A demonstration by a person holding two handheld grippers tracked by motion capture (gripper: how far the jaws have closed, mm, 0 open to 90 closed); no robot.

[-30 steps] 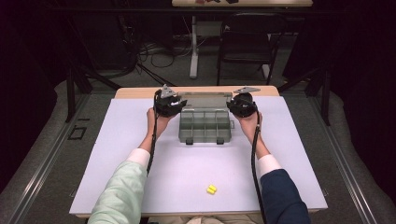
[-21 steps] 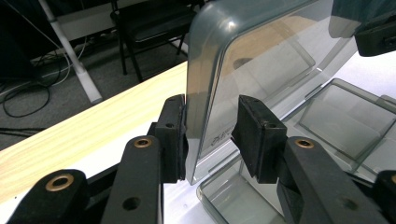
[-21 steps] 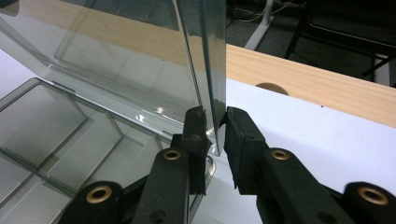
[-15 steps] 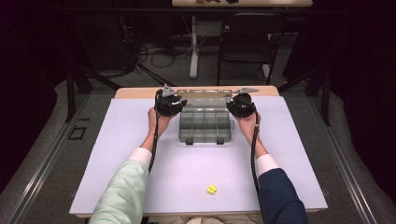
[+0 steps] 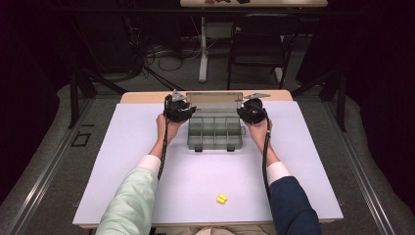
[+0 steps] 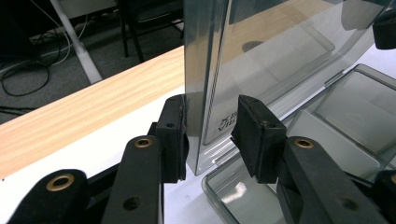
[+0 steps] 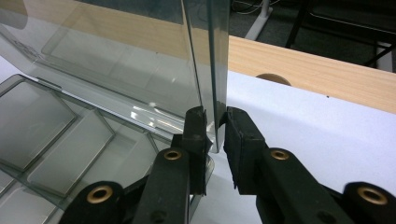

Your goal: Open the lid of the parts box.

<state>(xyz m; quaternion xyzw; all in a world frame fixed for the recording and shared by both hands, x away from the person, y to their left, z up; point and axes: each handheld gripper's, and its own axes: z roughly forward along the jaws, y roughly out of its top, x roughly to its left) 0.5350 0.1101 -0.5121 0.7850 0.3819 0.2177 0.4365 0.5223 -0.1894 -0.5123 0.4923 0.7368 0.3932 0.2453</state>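
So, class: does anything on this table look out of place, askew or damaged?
Nothing looks damaged or spilled. The clear organiser box sits square on the white mat, its lid upright between the left gripper and right gripper. The only stray is a small yellow piece lying alone near the front edge.

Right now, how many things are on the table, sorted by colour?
Clear grey: 1, the compartment box with its lid standing up
Yellow: 1, the small block
Black: 2, the left tool and the right tool
Total: 4
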